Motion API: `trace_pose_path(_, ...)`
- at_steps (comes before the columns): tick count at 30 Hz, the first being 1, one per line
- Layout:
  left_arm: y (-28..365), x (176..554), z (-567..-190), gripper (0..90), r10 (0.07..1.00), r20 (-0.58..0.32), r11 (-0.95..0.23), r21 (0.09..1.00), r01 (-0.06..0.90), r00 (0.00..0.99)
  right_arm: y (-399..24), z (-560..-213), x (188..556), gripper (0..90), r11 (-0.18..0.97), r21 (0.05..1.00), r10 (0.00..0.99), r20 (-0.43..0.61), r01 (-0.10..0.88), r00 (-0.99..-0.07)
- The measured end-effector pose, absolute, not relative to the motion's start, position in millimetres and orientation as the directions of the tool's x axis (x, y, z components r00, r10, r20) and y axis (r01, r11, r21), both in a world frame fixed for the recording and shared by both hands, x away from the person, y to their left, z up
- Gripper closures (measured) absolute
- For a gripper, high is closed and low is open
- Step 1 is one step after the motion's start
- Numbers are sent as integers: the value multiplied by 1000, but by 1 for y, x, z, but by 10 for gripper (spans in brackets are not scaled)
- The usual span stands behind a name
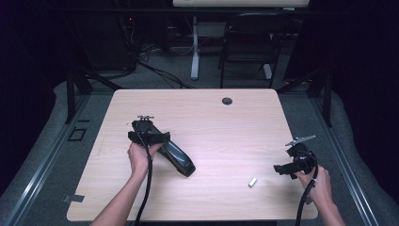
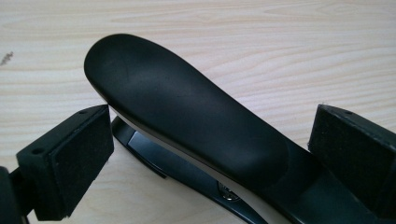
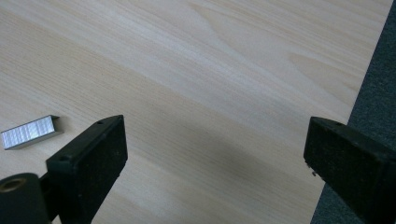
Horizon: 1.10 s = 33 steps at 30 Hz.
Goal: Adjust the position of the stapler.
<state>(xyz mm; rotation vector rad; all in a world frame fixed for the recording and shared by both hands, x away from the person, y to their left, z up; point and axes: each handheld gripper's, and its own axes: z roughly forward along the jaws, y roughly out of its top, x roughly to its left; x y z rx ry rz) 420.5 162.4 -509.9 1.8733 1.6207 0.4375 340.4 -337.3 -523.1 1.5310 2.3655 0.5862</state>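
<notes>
On the left half of the pale wooden desk (image 1: 211,117) lies a black stapler (image 1: 178,157), its long body running diagonally from the person's left hand (image 1: 139,156) toward the desk's middle. That hand holds the left gripper (image 2: 205,154) right at the stapler's near-left end. From the left gripper view, the two padded black jaws stand spread on either side of the stapler's rounded top arm; the left pad seems just to meet the edge of that arm, while the right pad stands a little clear of it, so the gripper is released rather than clamped. The stapler rests flat on the wood, with its lower base and a bit of metal showing under the raised arm. Over at the right edge of the desk, the person's right hand (image 1: 321,184) carries the right gripper (image 3: 215,154), tilted down toward the surface. Its jaws are wide apart with nothing between them but bare wood grain, and the right jaw hangs over the line where the desk meets the grey carpet (image 3: 378,88). A small silvery strip of staples (image 1: 253,182) lies on the desk just to the left of that gripper, between the two hands but much nearer the right one, untouched. A cable trails from each gripper back along the forearm. Beyond the desk stands a dark chair (image 1: 251,42).
</notes>
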Motion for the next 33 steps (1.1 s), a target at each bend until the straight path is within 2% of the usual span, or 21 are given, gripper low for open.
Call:
trace_pose_path(13, 165, 422, -510, 5, 965, -177, -44, 624, 780, 196, -337, -524, 341, 61, 371, 458, 911, -14, 808, -411)
trace_pose_path(18, 171, 424, -509, 12, 956, -208, -37, 610, 791, 205, -337, -524, 340, 64, 366, 459, 913, -7, 810, -408)
trace_pose_path(20, 175, 426, -510, 41, 942, -261, -16, 596, 803, 213, -337, -524, 339, 66, 362, 464, 914, -8, 809, -405)
trace_pose_path(22, 176, 427, -511, 53, 938, -275, -11, 590, 807, 213, -337, -524, 340, 66, 363, 458, 915, -9, 811, -404)
trace_pose_path(30, 178, 428, -511, 53, 935, -276, -16, 592, 806, 221, -337, -525, 340, 68, 368, 451, 912, -7, 813, -410)
trace_pose_path(33, 182, 429, -507, 53, 946, -236, -36, 601, 798, 221, -337, -525, 340, 68, 371, 446, 912, -12, 814, -410)
